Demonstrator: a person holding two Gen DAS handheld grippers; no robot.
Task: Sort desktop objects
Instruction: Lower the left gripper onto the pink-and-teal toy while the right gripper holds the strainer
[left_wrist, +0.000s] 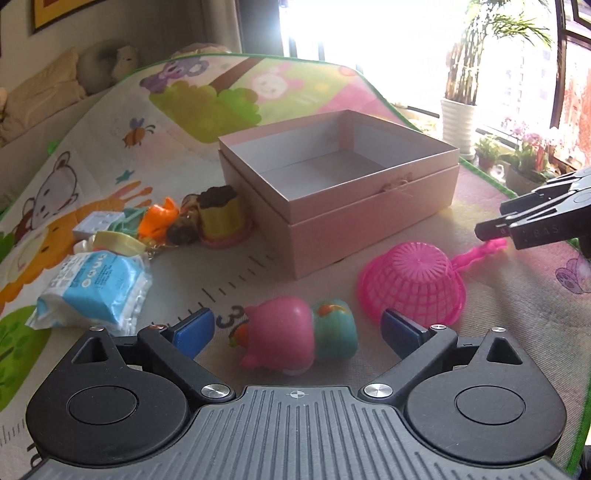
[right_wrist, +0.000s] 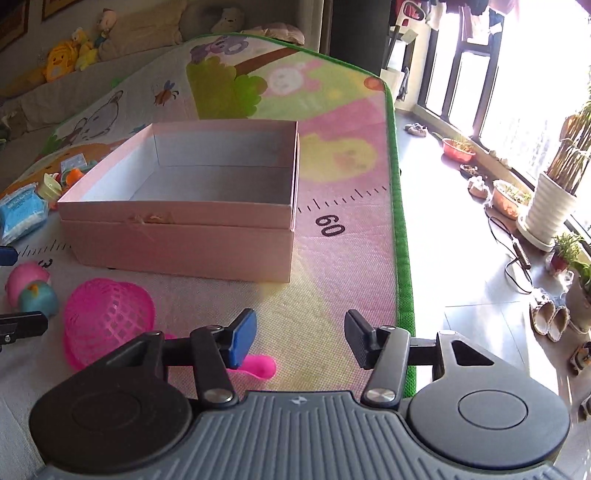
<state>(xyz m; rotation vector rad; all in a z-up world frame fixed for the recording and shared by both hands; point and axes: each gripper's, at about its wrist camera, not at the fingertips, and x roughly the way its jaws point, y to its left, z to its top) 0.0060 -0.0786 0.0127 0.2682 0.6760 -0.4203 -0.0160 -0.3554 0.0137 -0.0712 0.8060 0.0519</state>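
So I'm holding a gripper in each hand over the play mat on the counter. My left gripper is hanging with its jaws spread wide, and a pink and teal squishy toy is lying on the mat right between the blue pads, neither pad touching it. Just to its right a pink strainer is sitting upside down, handle pointing off to the right.

My right gripper is hovering near the mat's green edge with jaws partly open and nothing between them. The strainer's handle tip is poking out just under the left pad, but I'm not gripping it; I can't tell whether the pad is touching it.

The pink box is sitting open and empty behind the toy and strainer, nested on its lid.

Left of the box there's a pile waiting: a blue tissue pack, a yellow cup toy leaning by the box corner, an orange toy, and some small bits I can't make out.

Potted plants are lining the window off to the right.
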